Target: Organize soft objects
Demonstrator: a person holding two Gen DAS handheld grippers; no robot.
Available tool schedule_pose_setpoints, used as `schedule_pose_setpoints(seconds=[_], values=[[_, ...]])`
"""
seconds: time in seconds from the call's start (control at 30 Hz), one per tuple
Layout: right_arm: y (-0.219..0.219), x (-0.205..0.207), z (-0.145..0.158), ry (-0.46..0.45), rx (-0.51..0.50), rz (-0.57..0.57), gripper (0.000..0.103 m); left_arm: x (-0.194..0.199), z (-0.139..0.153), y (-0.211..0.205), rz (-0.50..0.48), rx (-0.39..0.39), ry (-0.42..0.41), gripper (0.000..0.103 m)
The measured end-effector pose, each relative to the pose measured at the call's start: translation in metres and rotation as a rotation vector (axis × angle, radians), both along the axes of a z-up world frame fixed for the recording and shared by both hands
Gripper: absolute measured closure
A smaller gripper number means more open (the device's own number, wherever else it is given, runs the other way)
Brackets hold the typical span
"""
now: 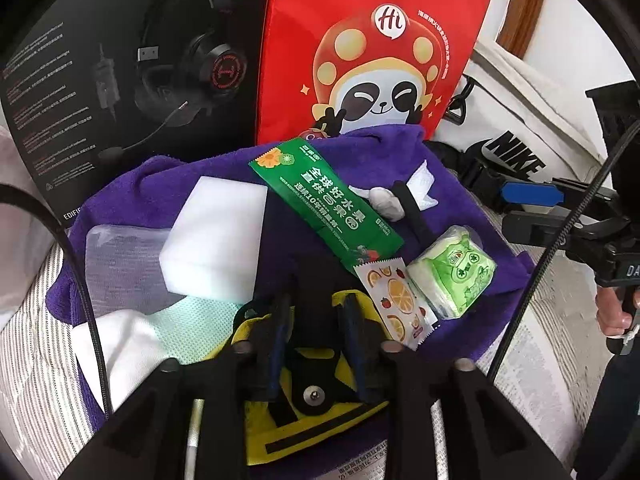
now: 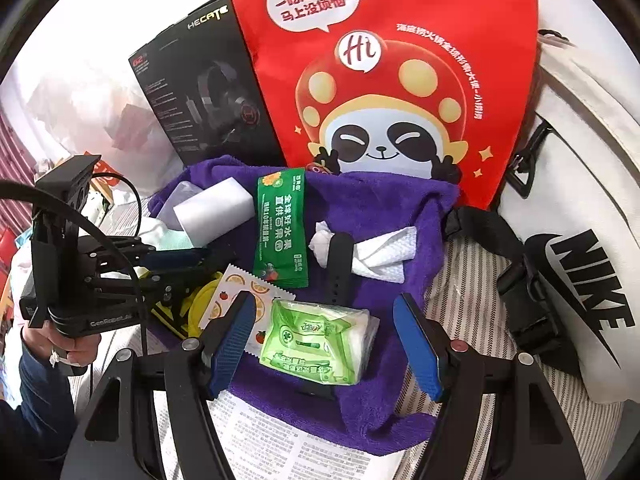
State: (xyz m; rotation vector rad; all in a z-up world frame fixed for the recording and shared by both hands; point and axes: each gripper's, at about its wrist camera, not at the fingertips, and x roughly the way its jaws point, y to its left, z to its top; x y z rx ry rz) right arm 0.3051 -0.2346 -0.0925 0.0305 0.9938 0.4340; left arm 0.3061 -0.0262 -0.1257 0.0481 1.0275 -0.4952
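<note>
Soft objects lie gathered on a purple towel point(image 2: 404, 208) spread over a striped bed cover point(image 2: 472, 280) — a white sponge block point(image 1: 218, 236), a green sachet point(image 2: 280, 228), a fruit-print sachet point(image 1: 400, 304), a green tissue pack point(image 2: 316, 344), and a crumpled paper towel point(image 2: 384, 256) with a black strap point(image 2: 340, 264) across it. Nothing looks sorted yet; the pile reads as mid-task at best, and I judge most of the work is still to do.

The left gripper point(image 1: 316, 320) sits low over a yellow-and-black pouch point(image 1: 320, 408) at the towel's near edge, jaws partly apart with the pouch's edge between them; the pads do not seem to press on it. The right gripper point(image 2: 326, 340) stands wide, one pad either side of the tissue pack and clear of it — a grasp looks set up but not made.

Behind the towel stand a red panda bag point(image 2: 384, 80), a black headset box point(image 2: 208, 88) and a white sports bag point(image 2: 580, 280); where the items should end up is not shown.
</note>
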Motion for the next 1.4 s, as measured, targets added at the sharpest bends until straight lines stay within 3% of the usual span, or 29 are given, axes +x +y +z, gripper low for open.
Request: schedule_pose_setpoints(seconds=[0.27,0.33,0.4,0.47,0.53,0.6,0.77,1.0,1.2,1.4], values=[[-0.003,-0.002,0.005,0.002,0.001,-0.019,0.032,-0.004,0.025,0.013,0.027,-0.043,-0.03,0.04],[-0.002,-0.004,0.011,0.0,0.004,-0.034,0.032,-0.008,0.036,0.017,0.04,-0.05,-0.044,0.037],[-0.001,-0.008,0.018,-0.005,0.002,-0.048,0.032,-0.012,0.049,0.02,0.067,-0.024,-0.06,0.031],[0.002,-0.016,0.026,-0.008,-0.014,-0.066,0.03,-0.017,0.06,0.023,0.097,0.008,-0.082,0.015],[0.005,-0.031,0.033,-0.02,-0.016,-0.081,0.023,-0.025,0.068,0.027,0.151,0.046,-0.083,0.007],[0.008,-0.047,0.036,-0.018,-0.029,-0.096,0.014,-0.035,0.069,0.028,0.156,0.077,-0.065,0.006],[0.017,-0.077,0.033,-0.001,-0.094,-0.151,0.007,-0.068,0.078,0.026,0.194,0.181,-0.073,0.006],[0.036,-0.124,0.045,-0.021,-0.174,-0.203,0.001,-0.134,0.11,0.019,0.229,0.176,-0.139,0.006],[0.031,-0.172,0.074,-0.055,-0.111,-0.257,0.001,-0.185,0.135,0.017,0.273,0.18,-0.211,0.006],[0.039,-0.211,0.088,-0.074,-0.159,-0.255,0.001,-0.216,0.149,0.018,0.311,0.154,-0.226,0.006]])
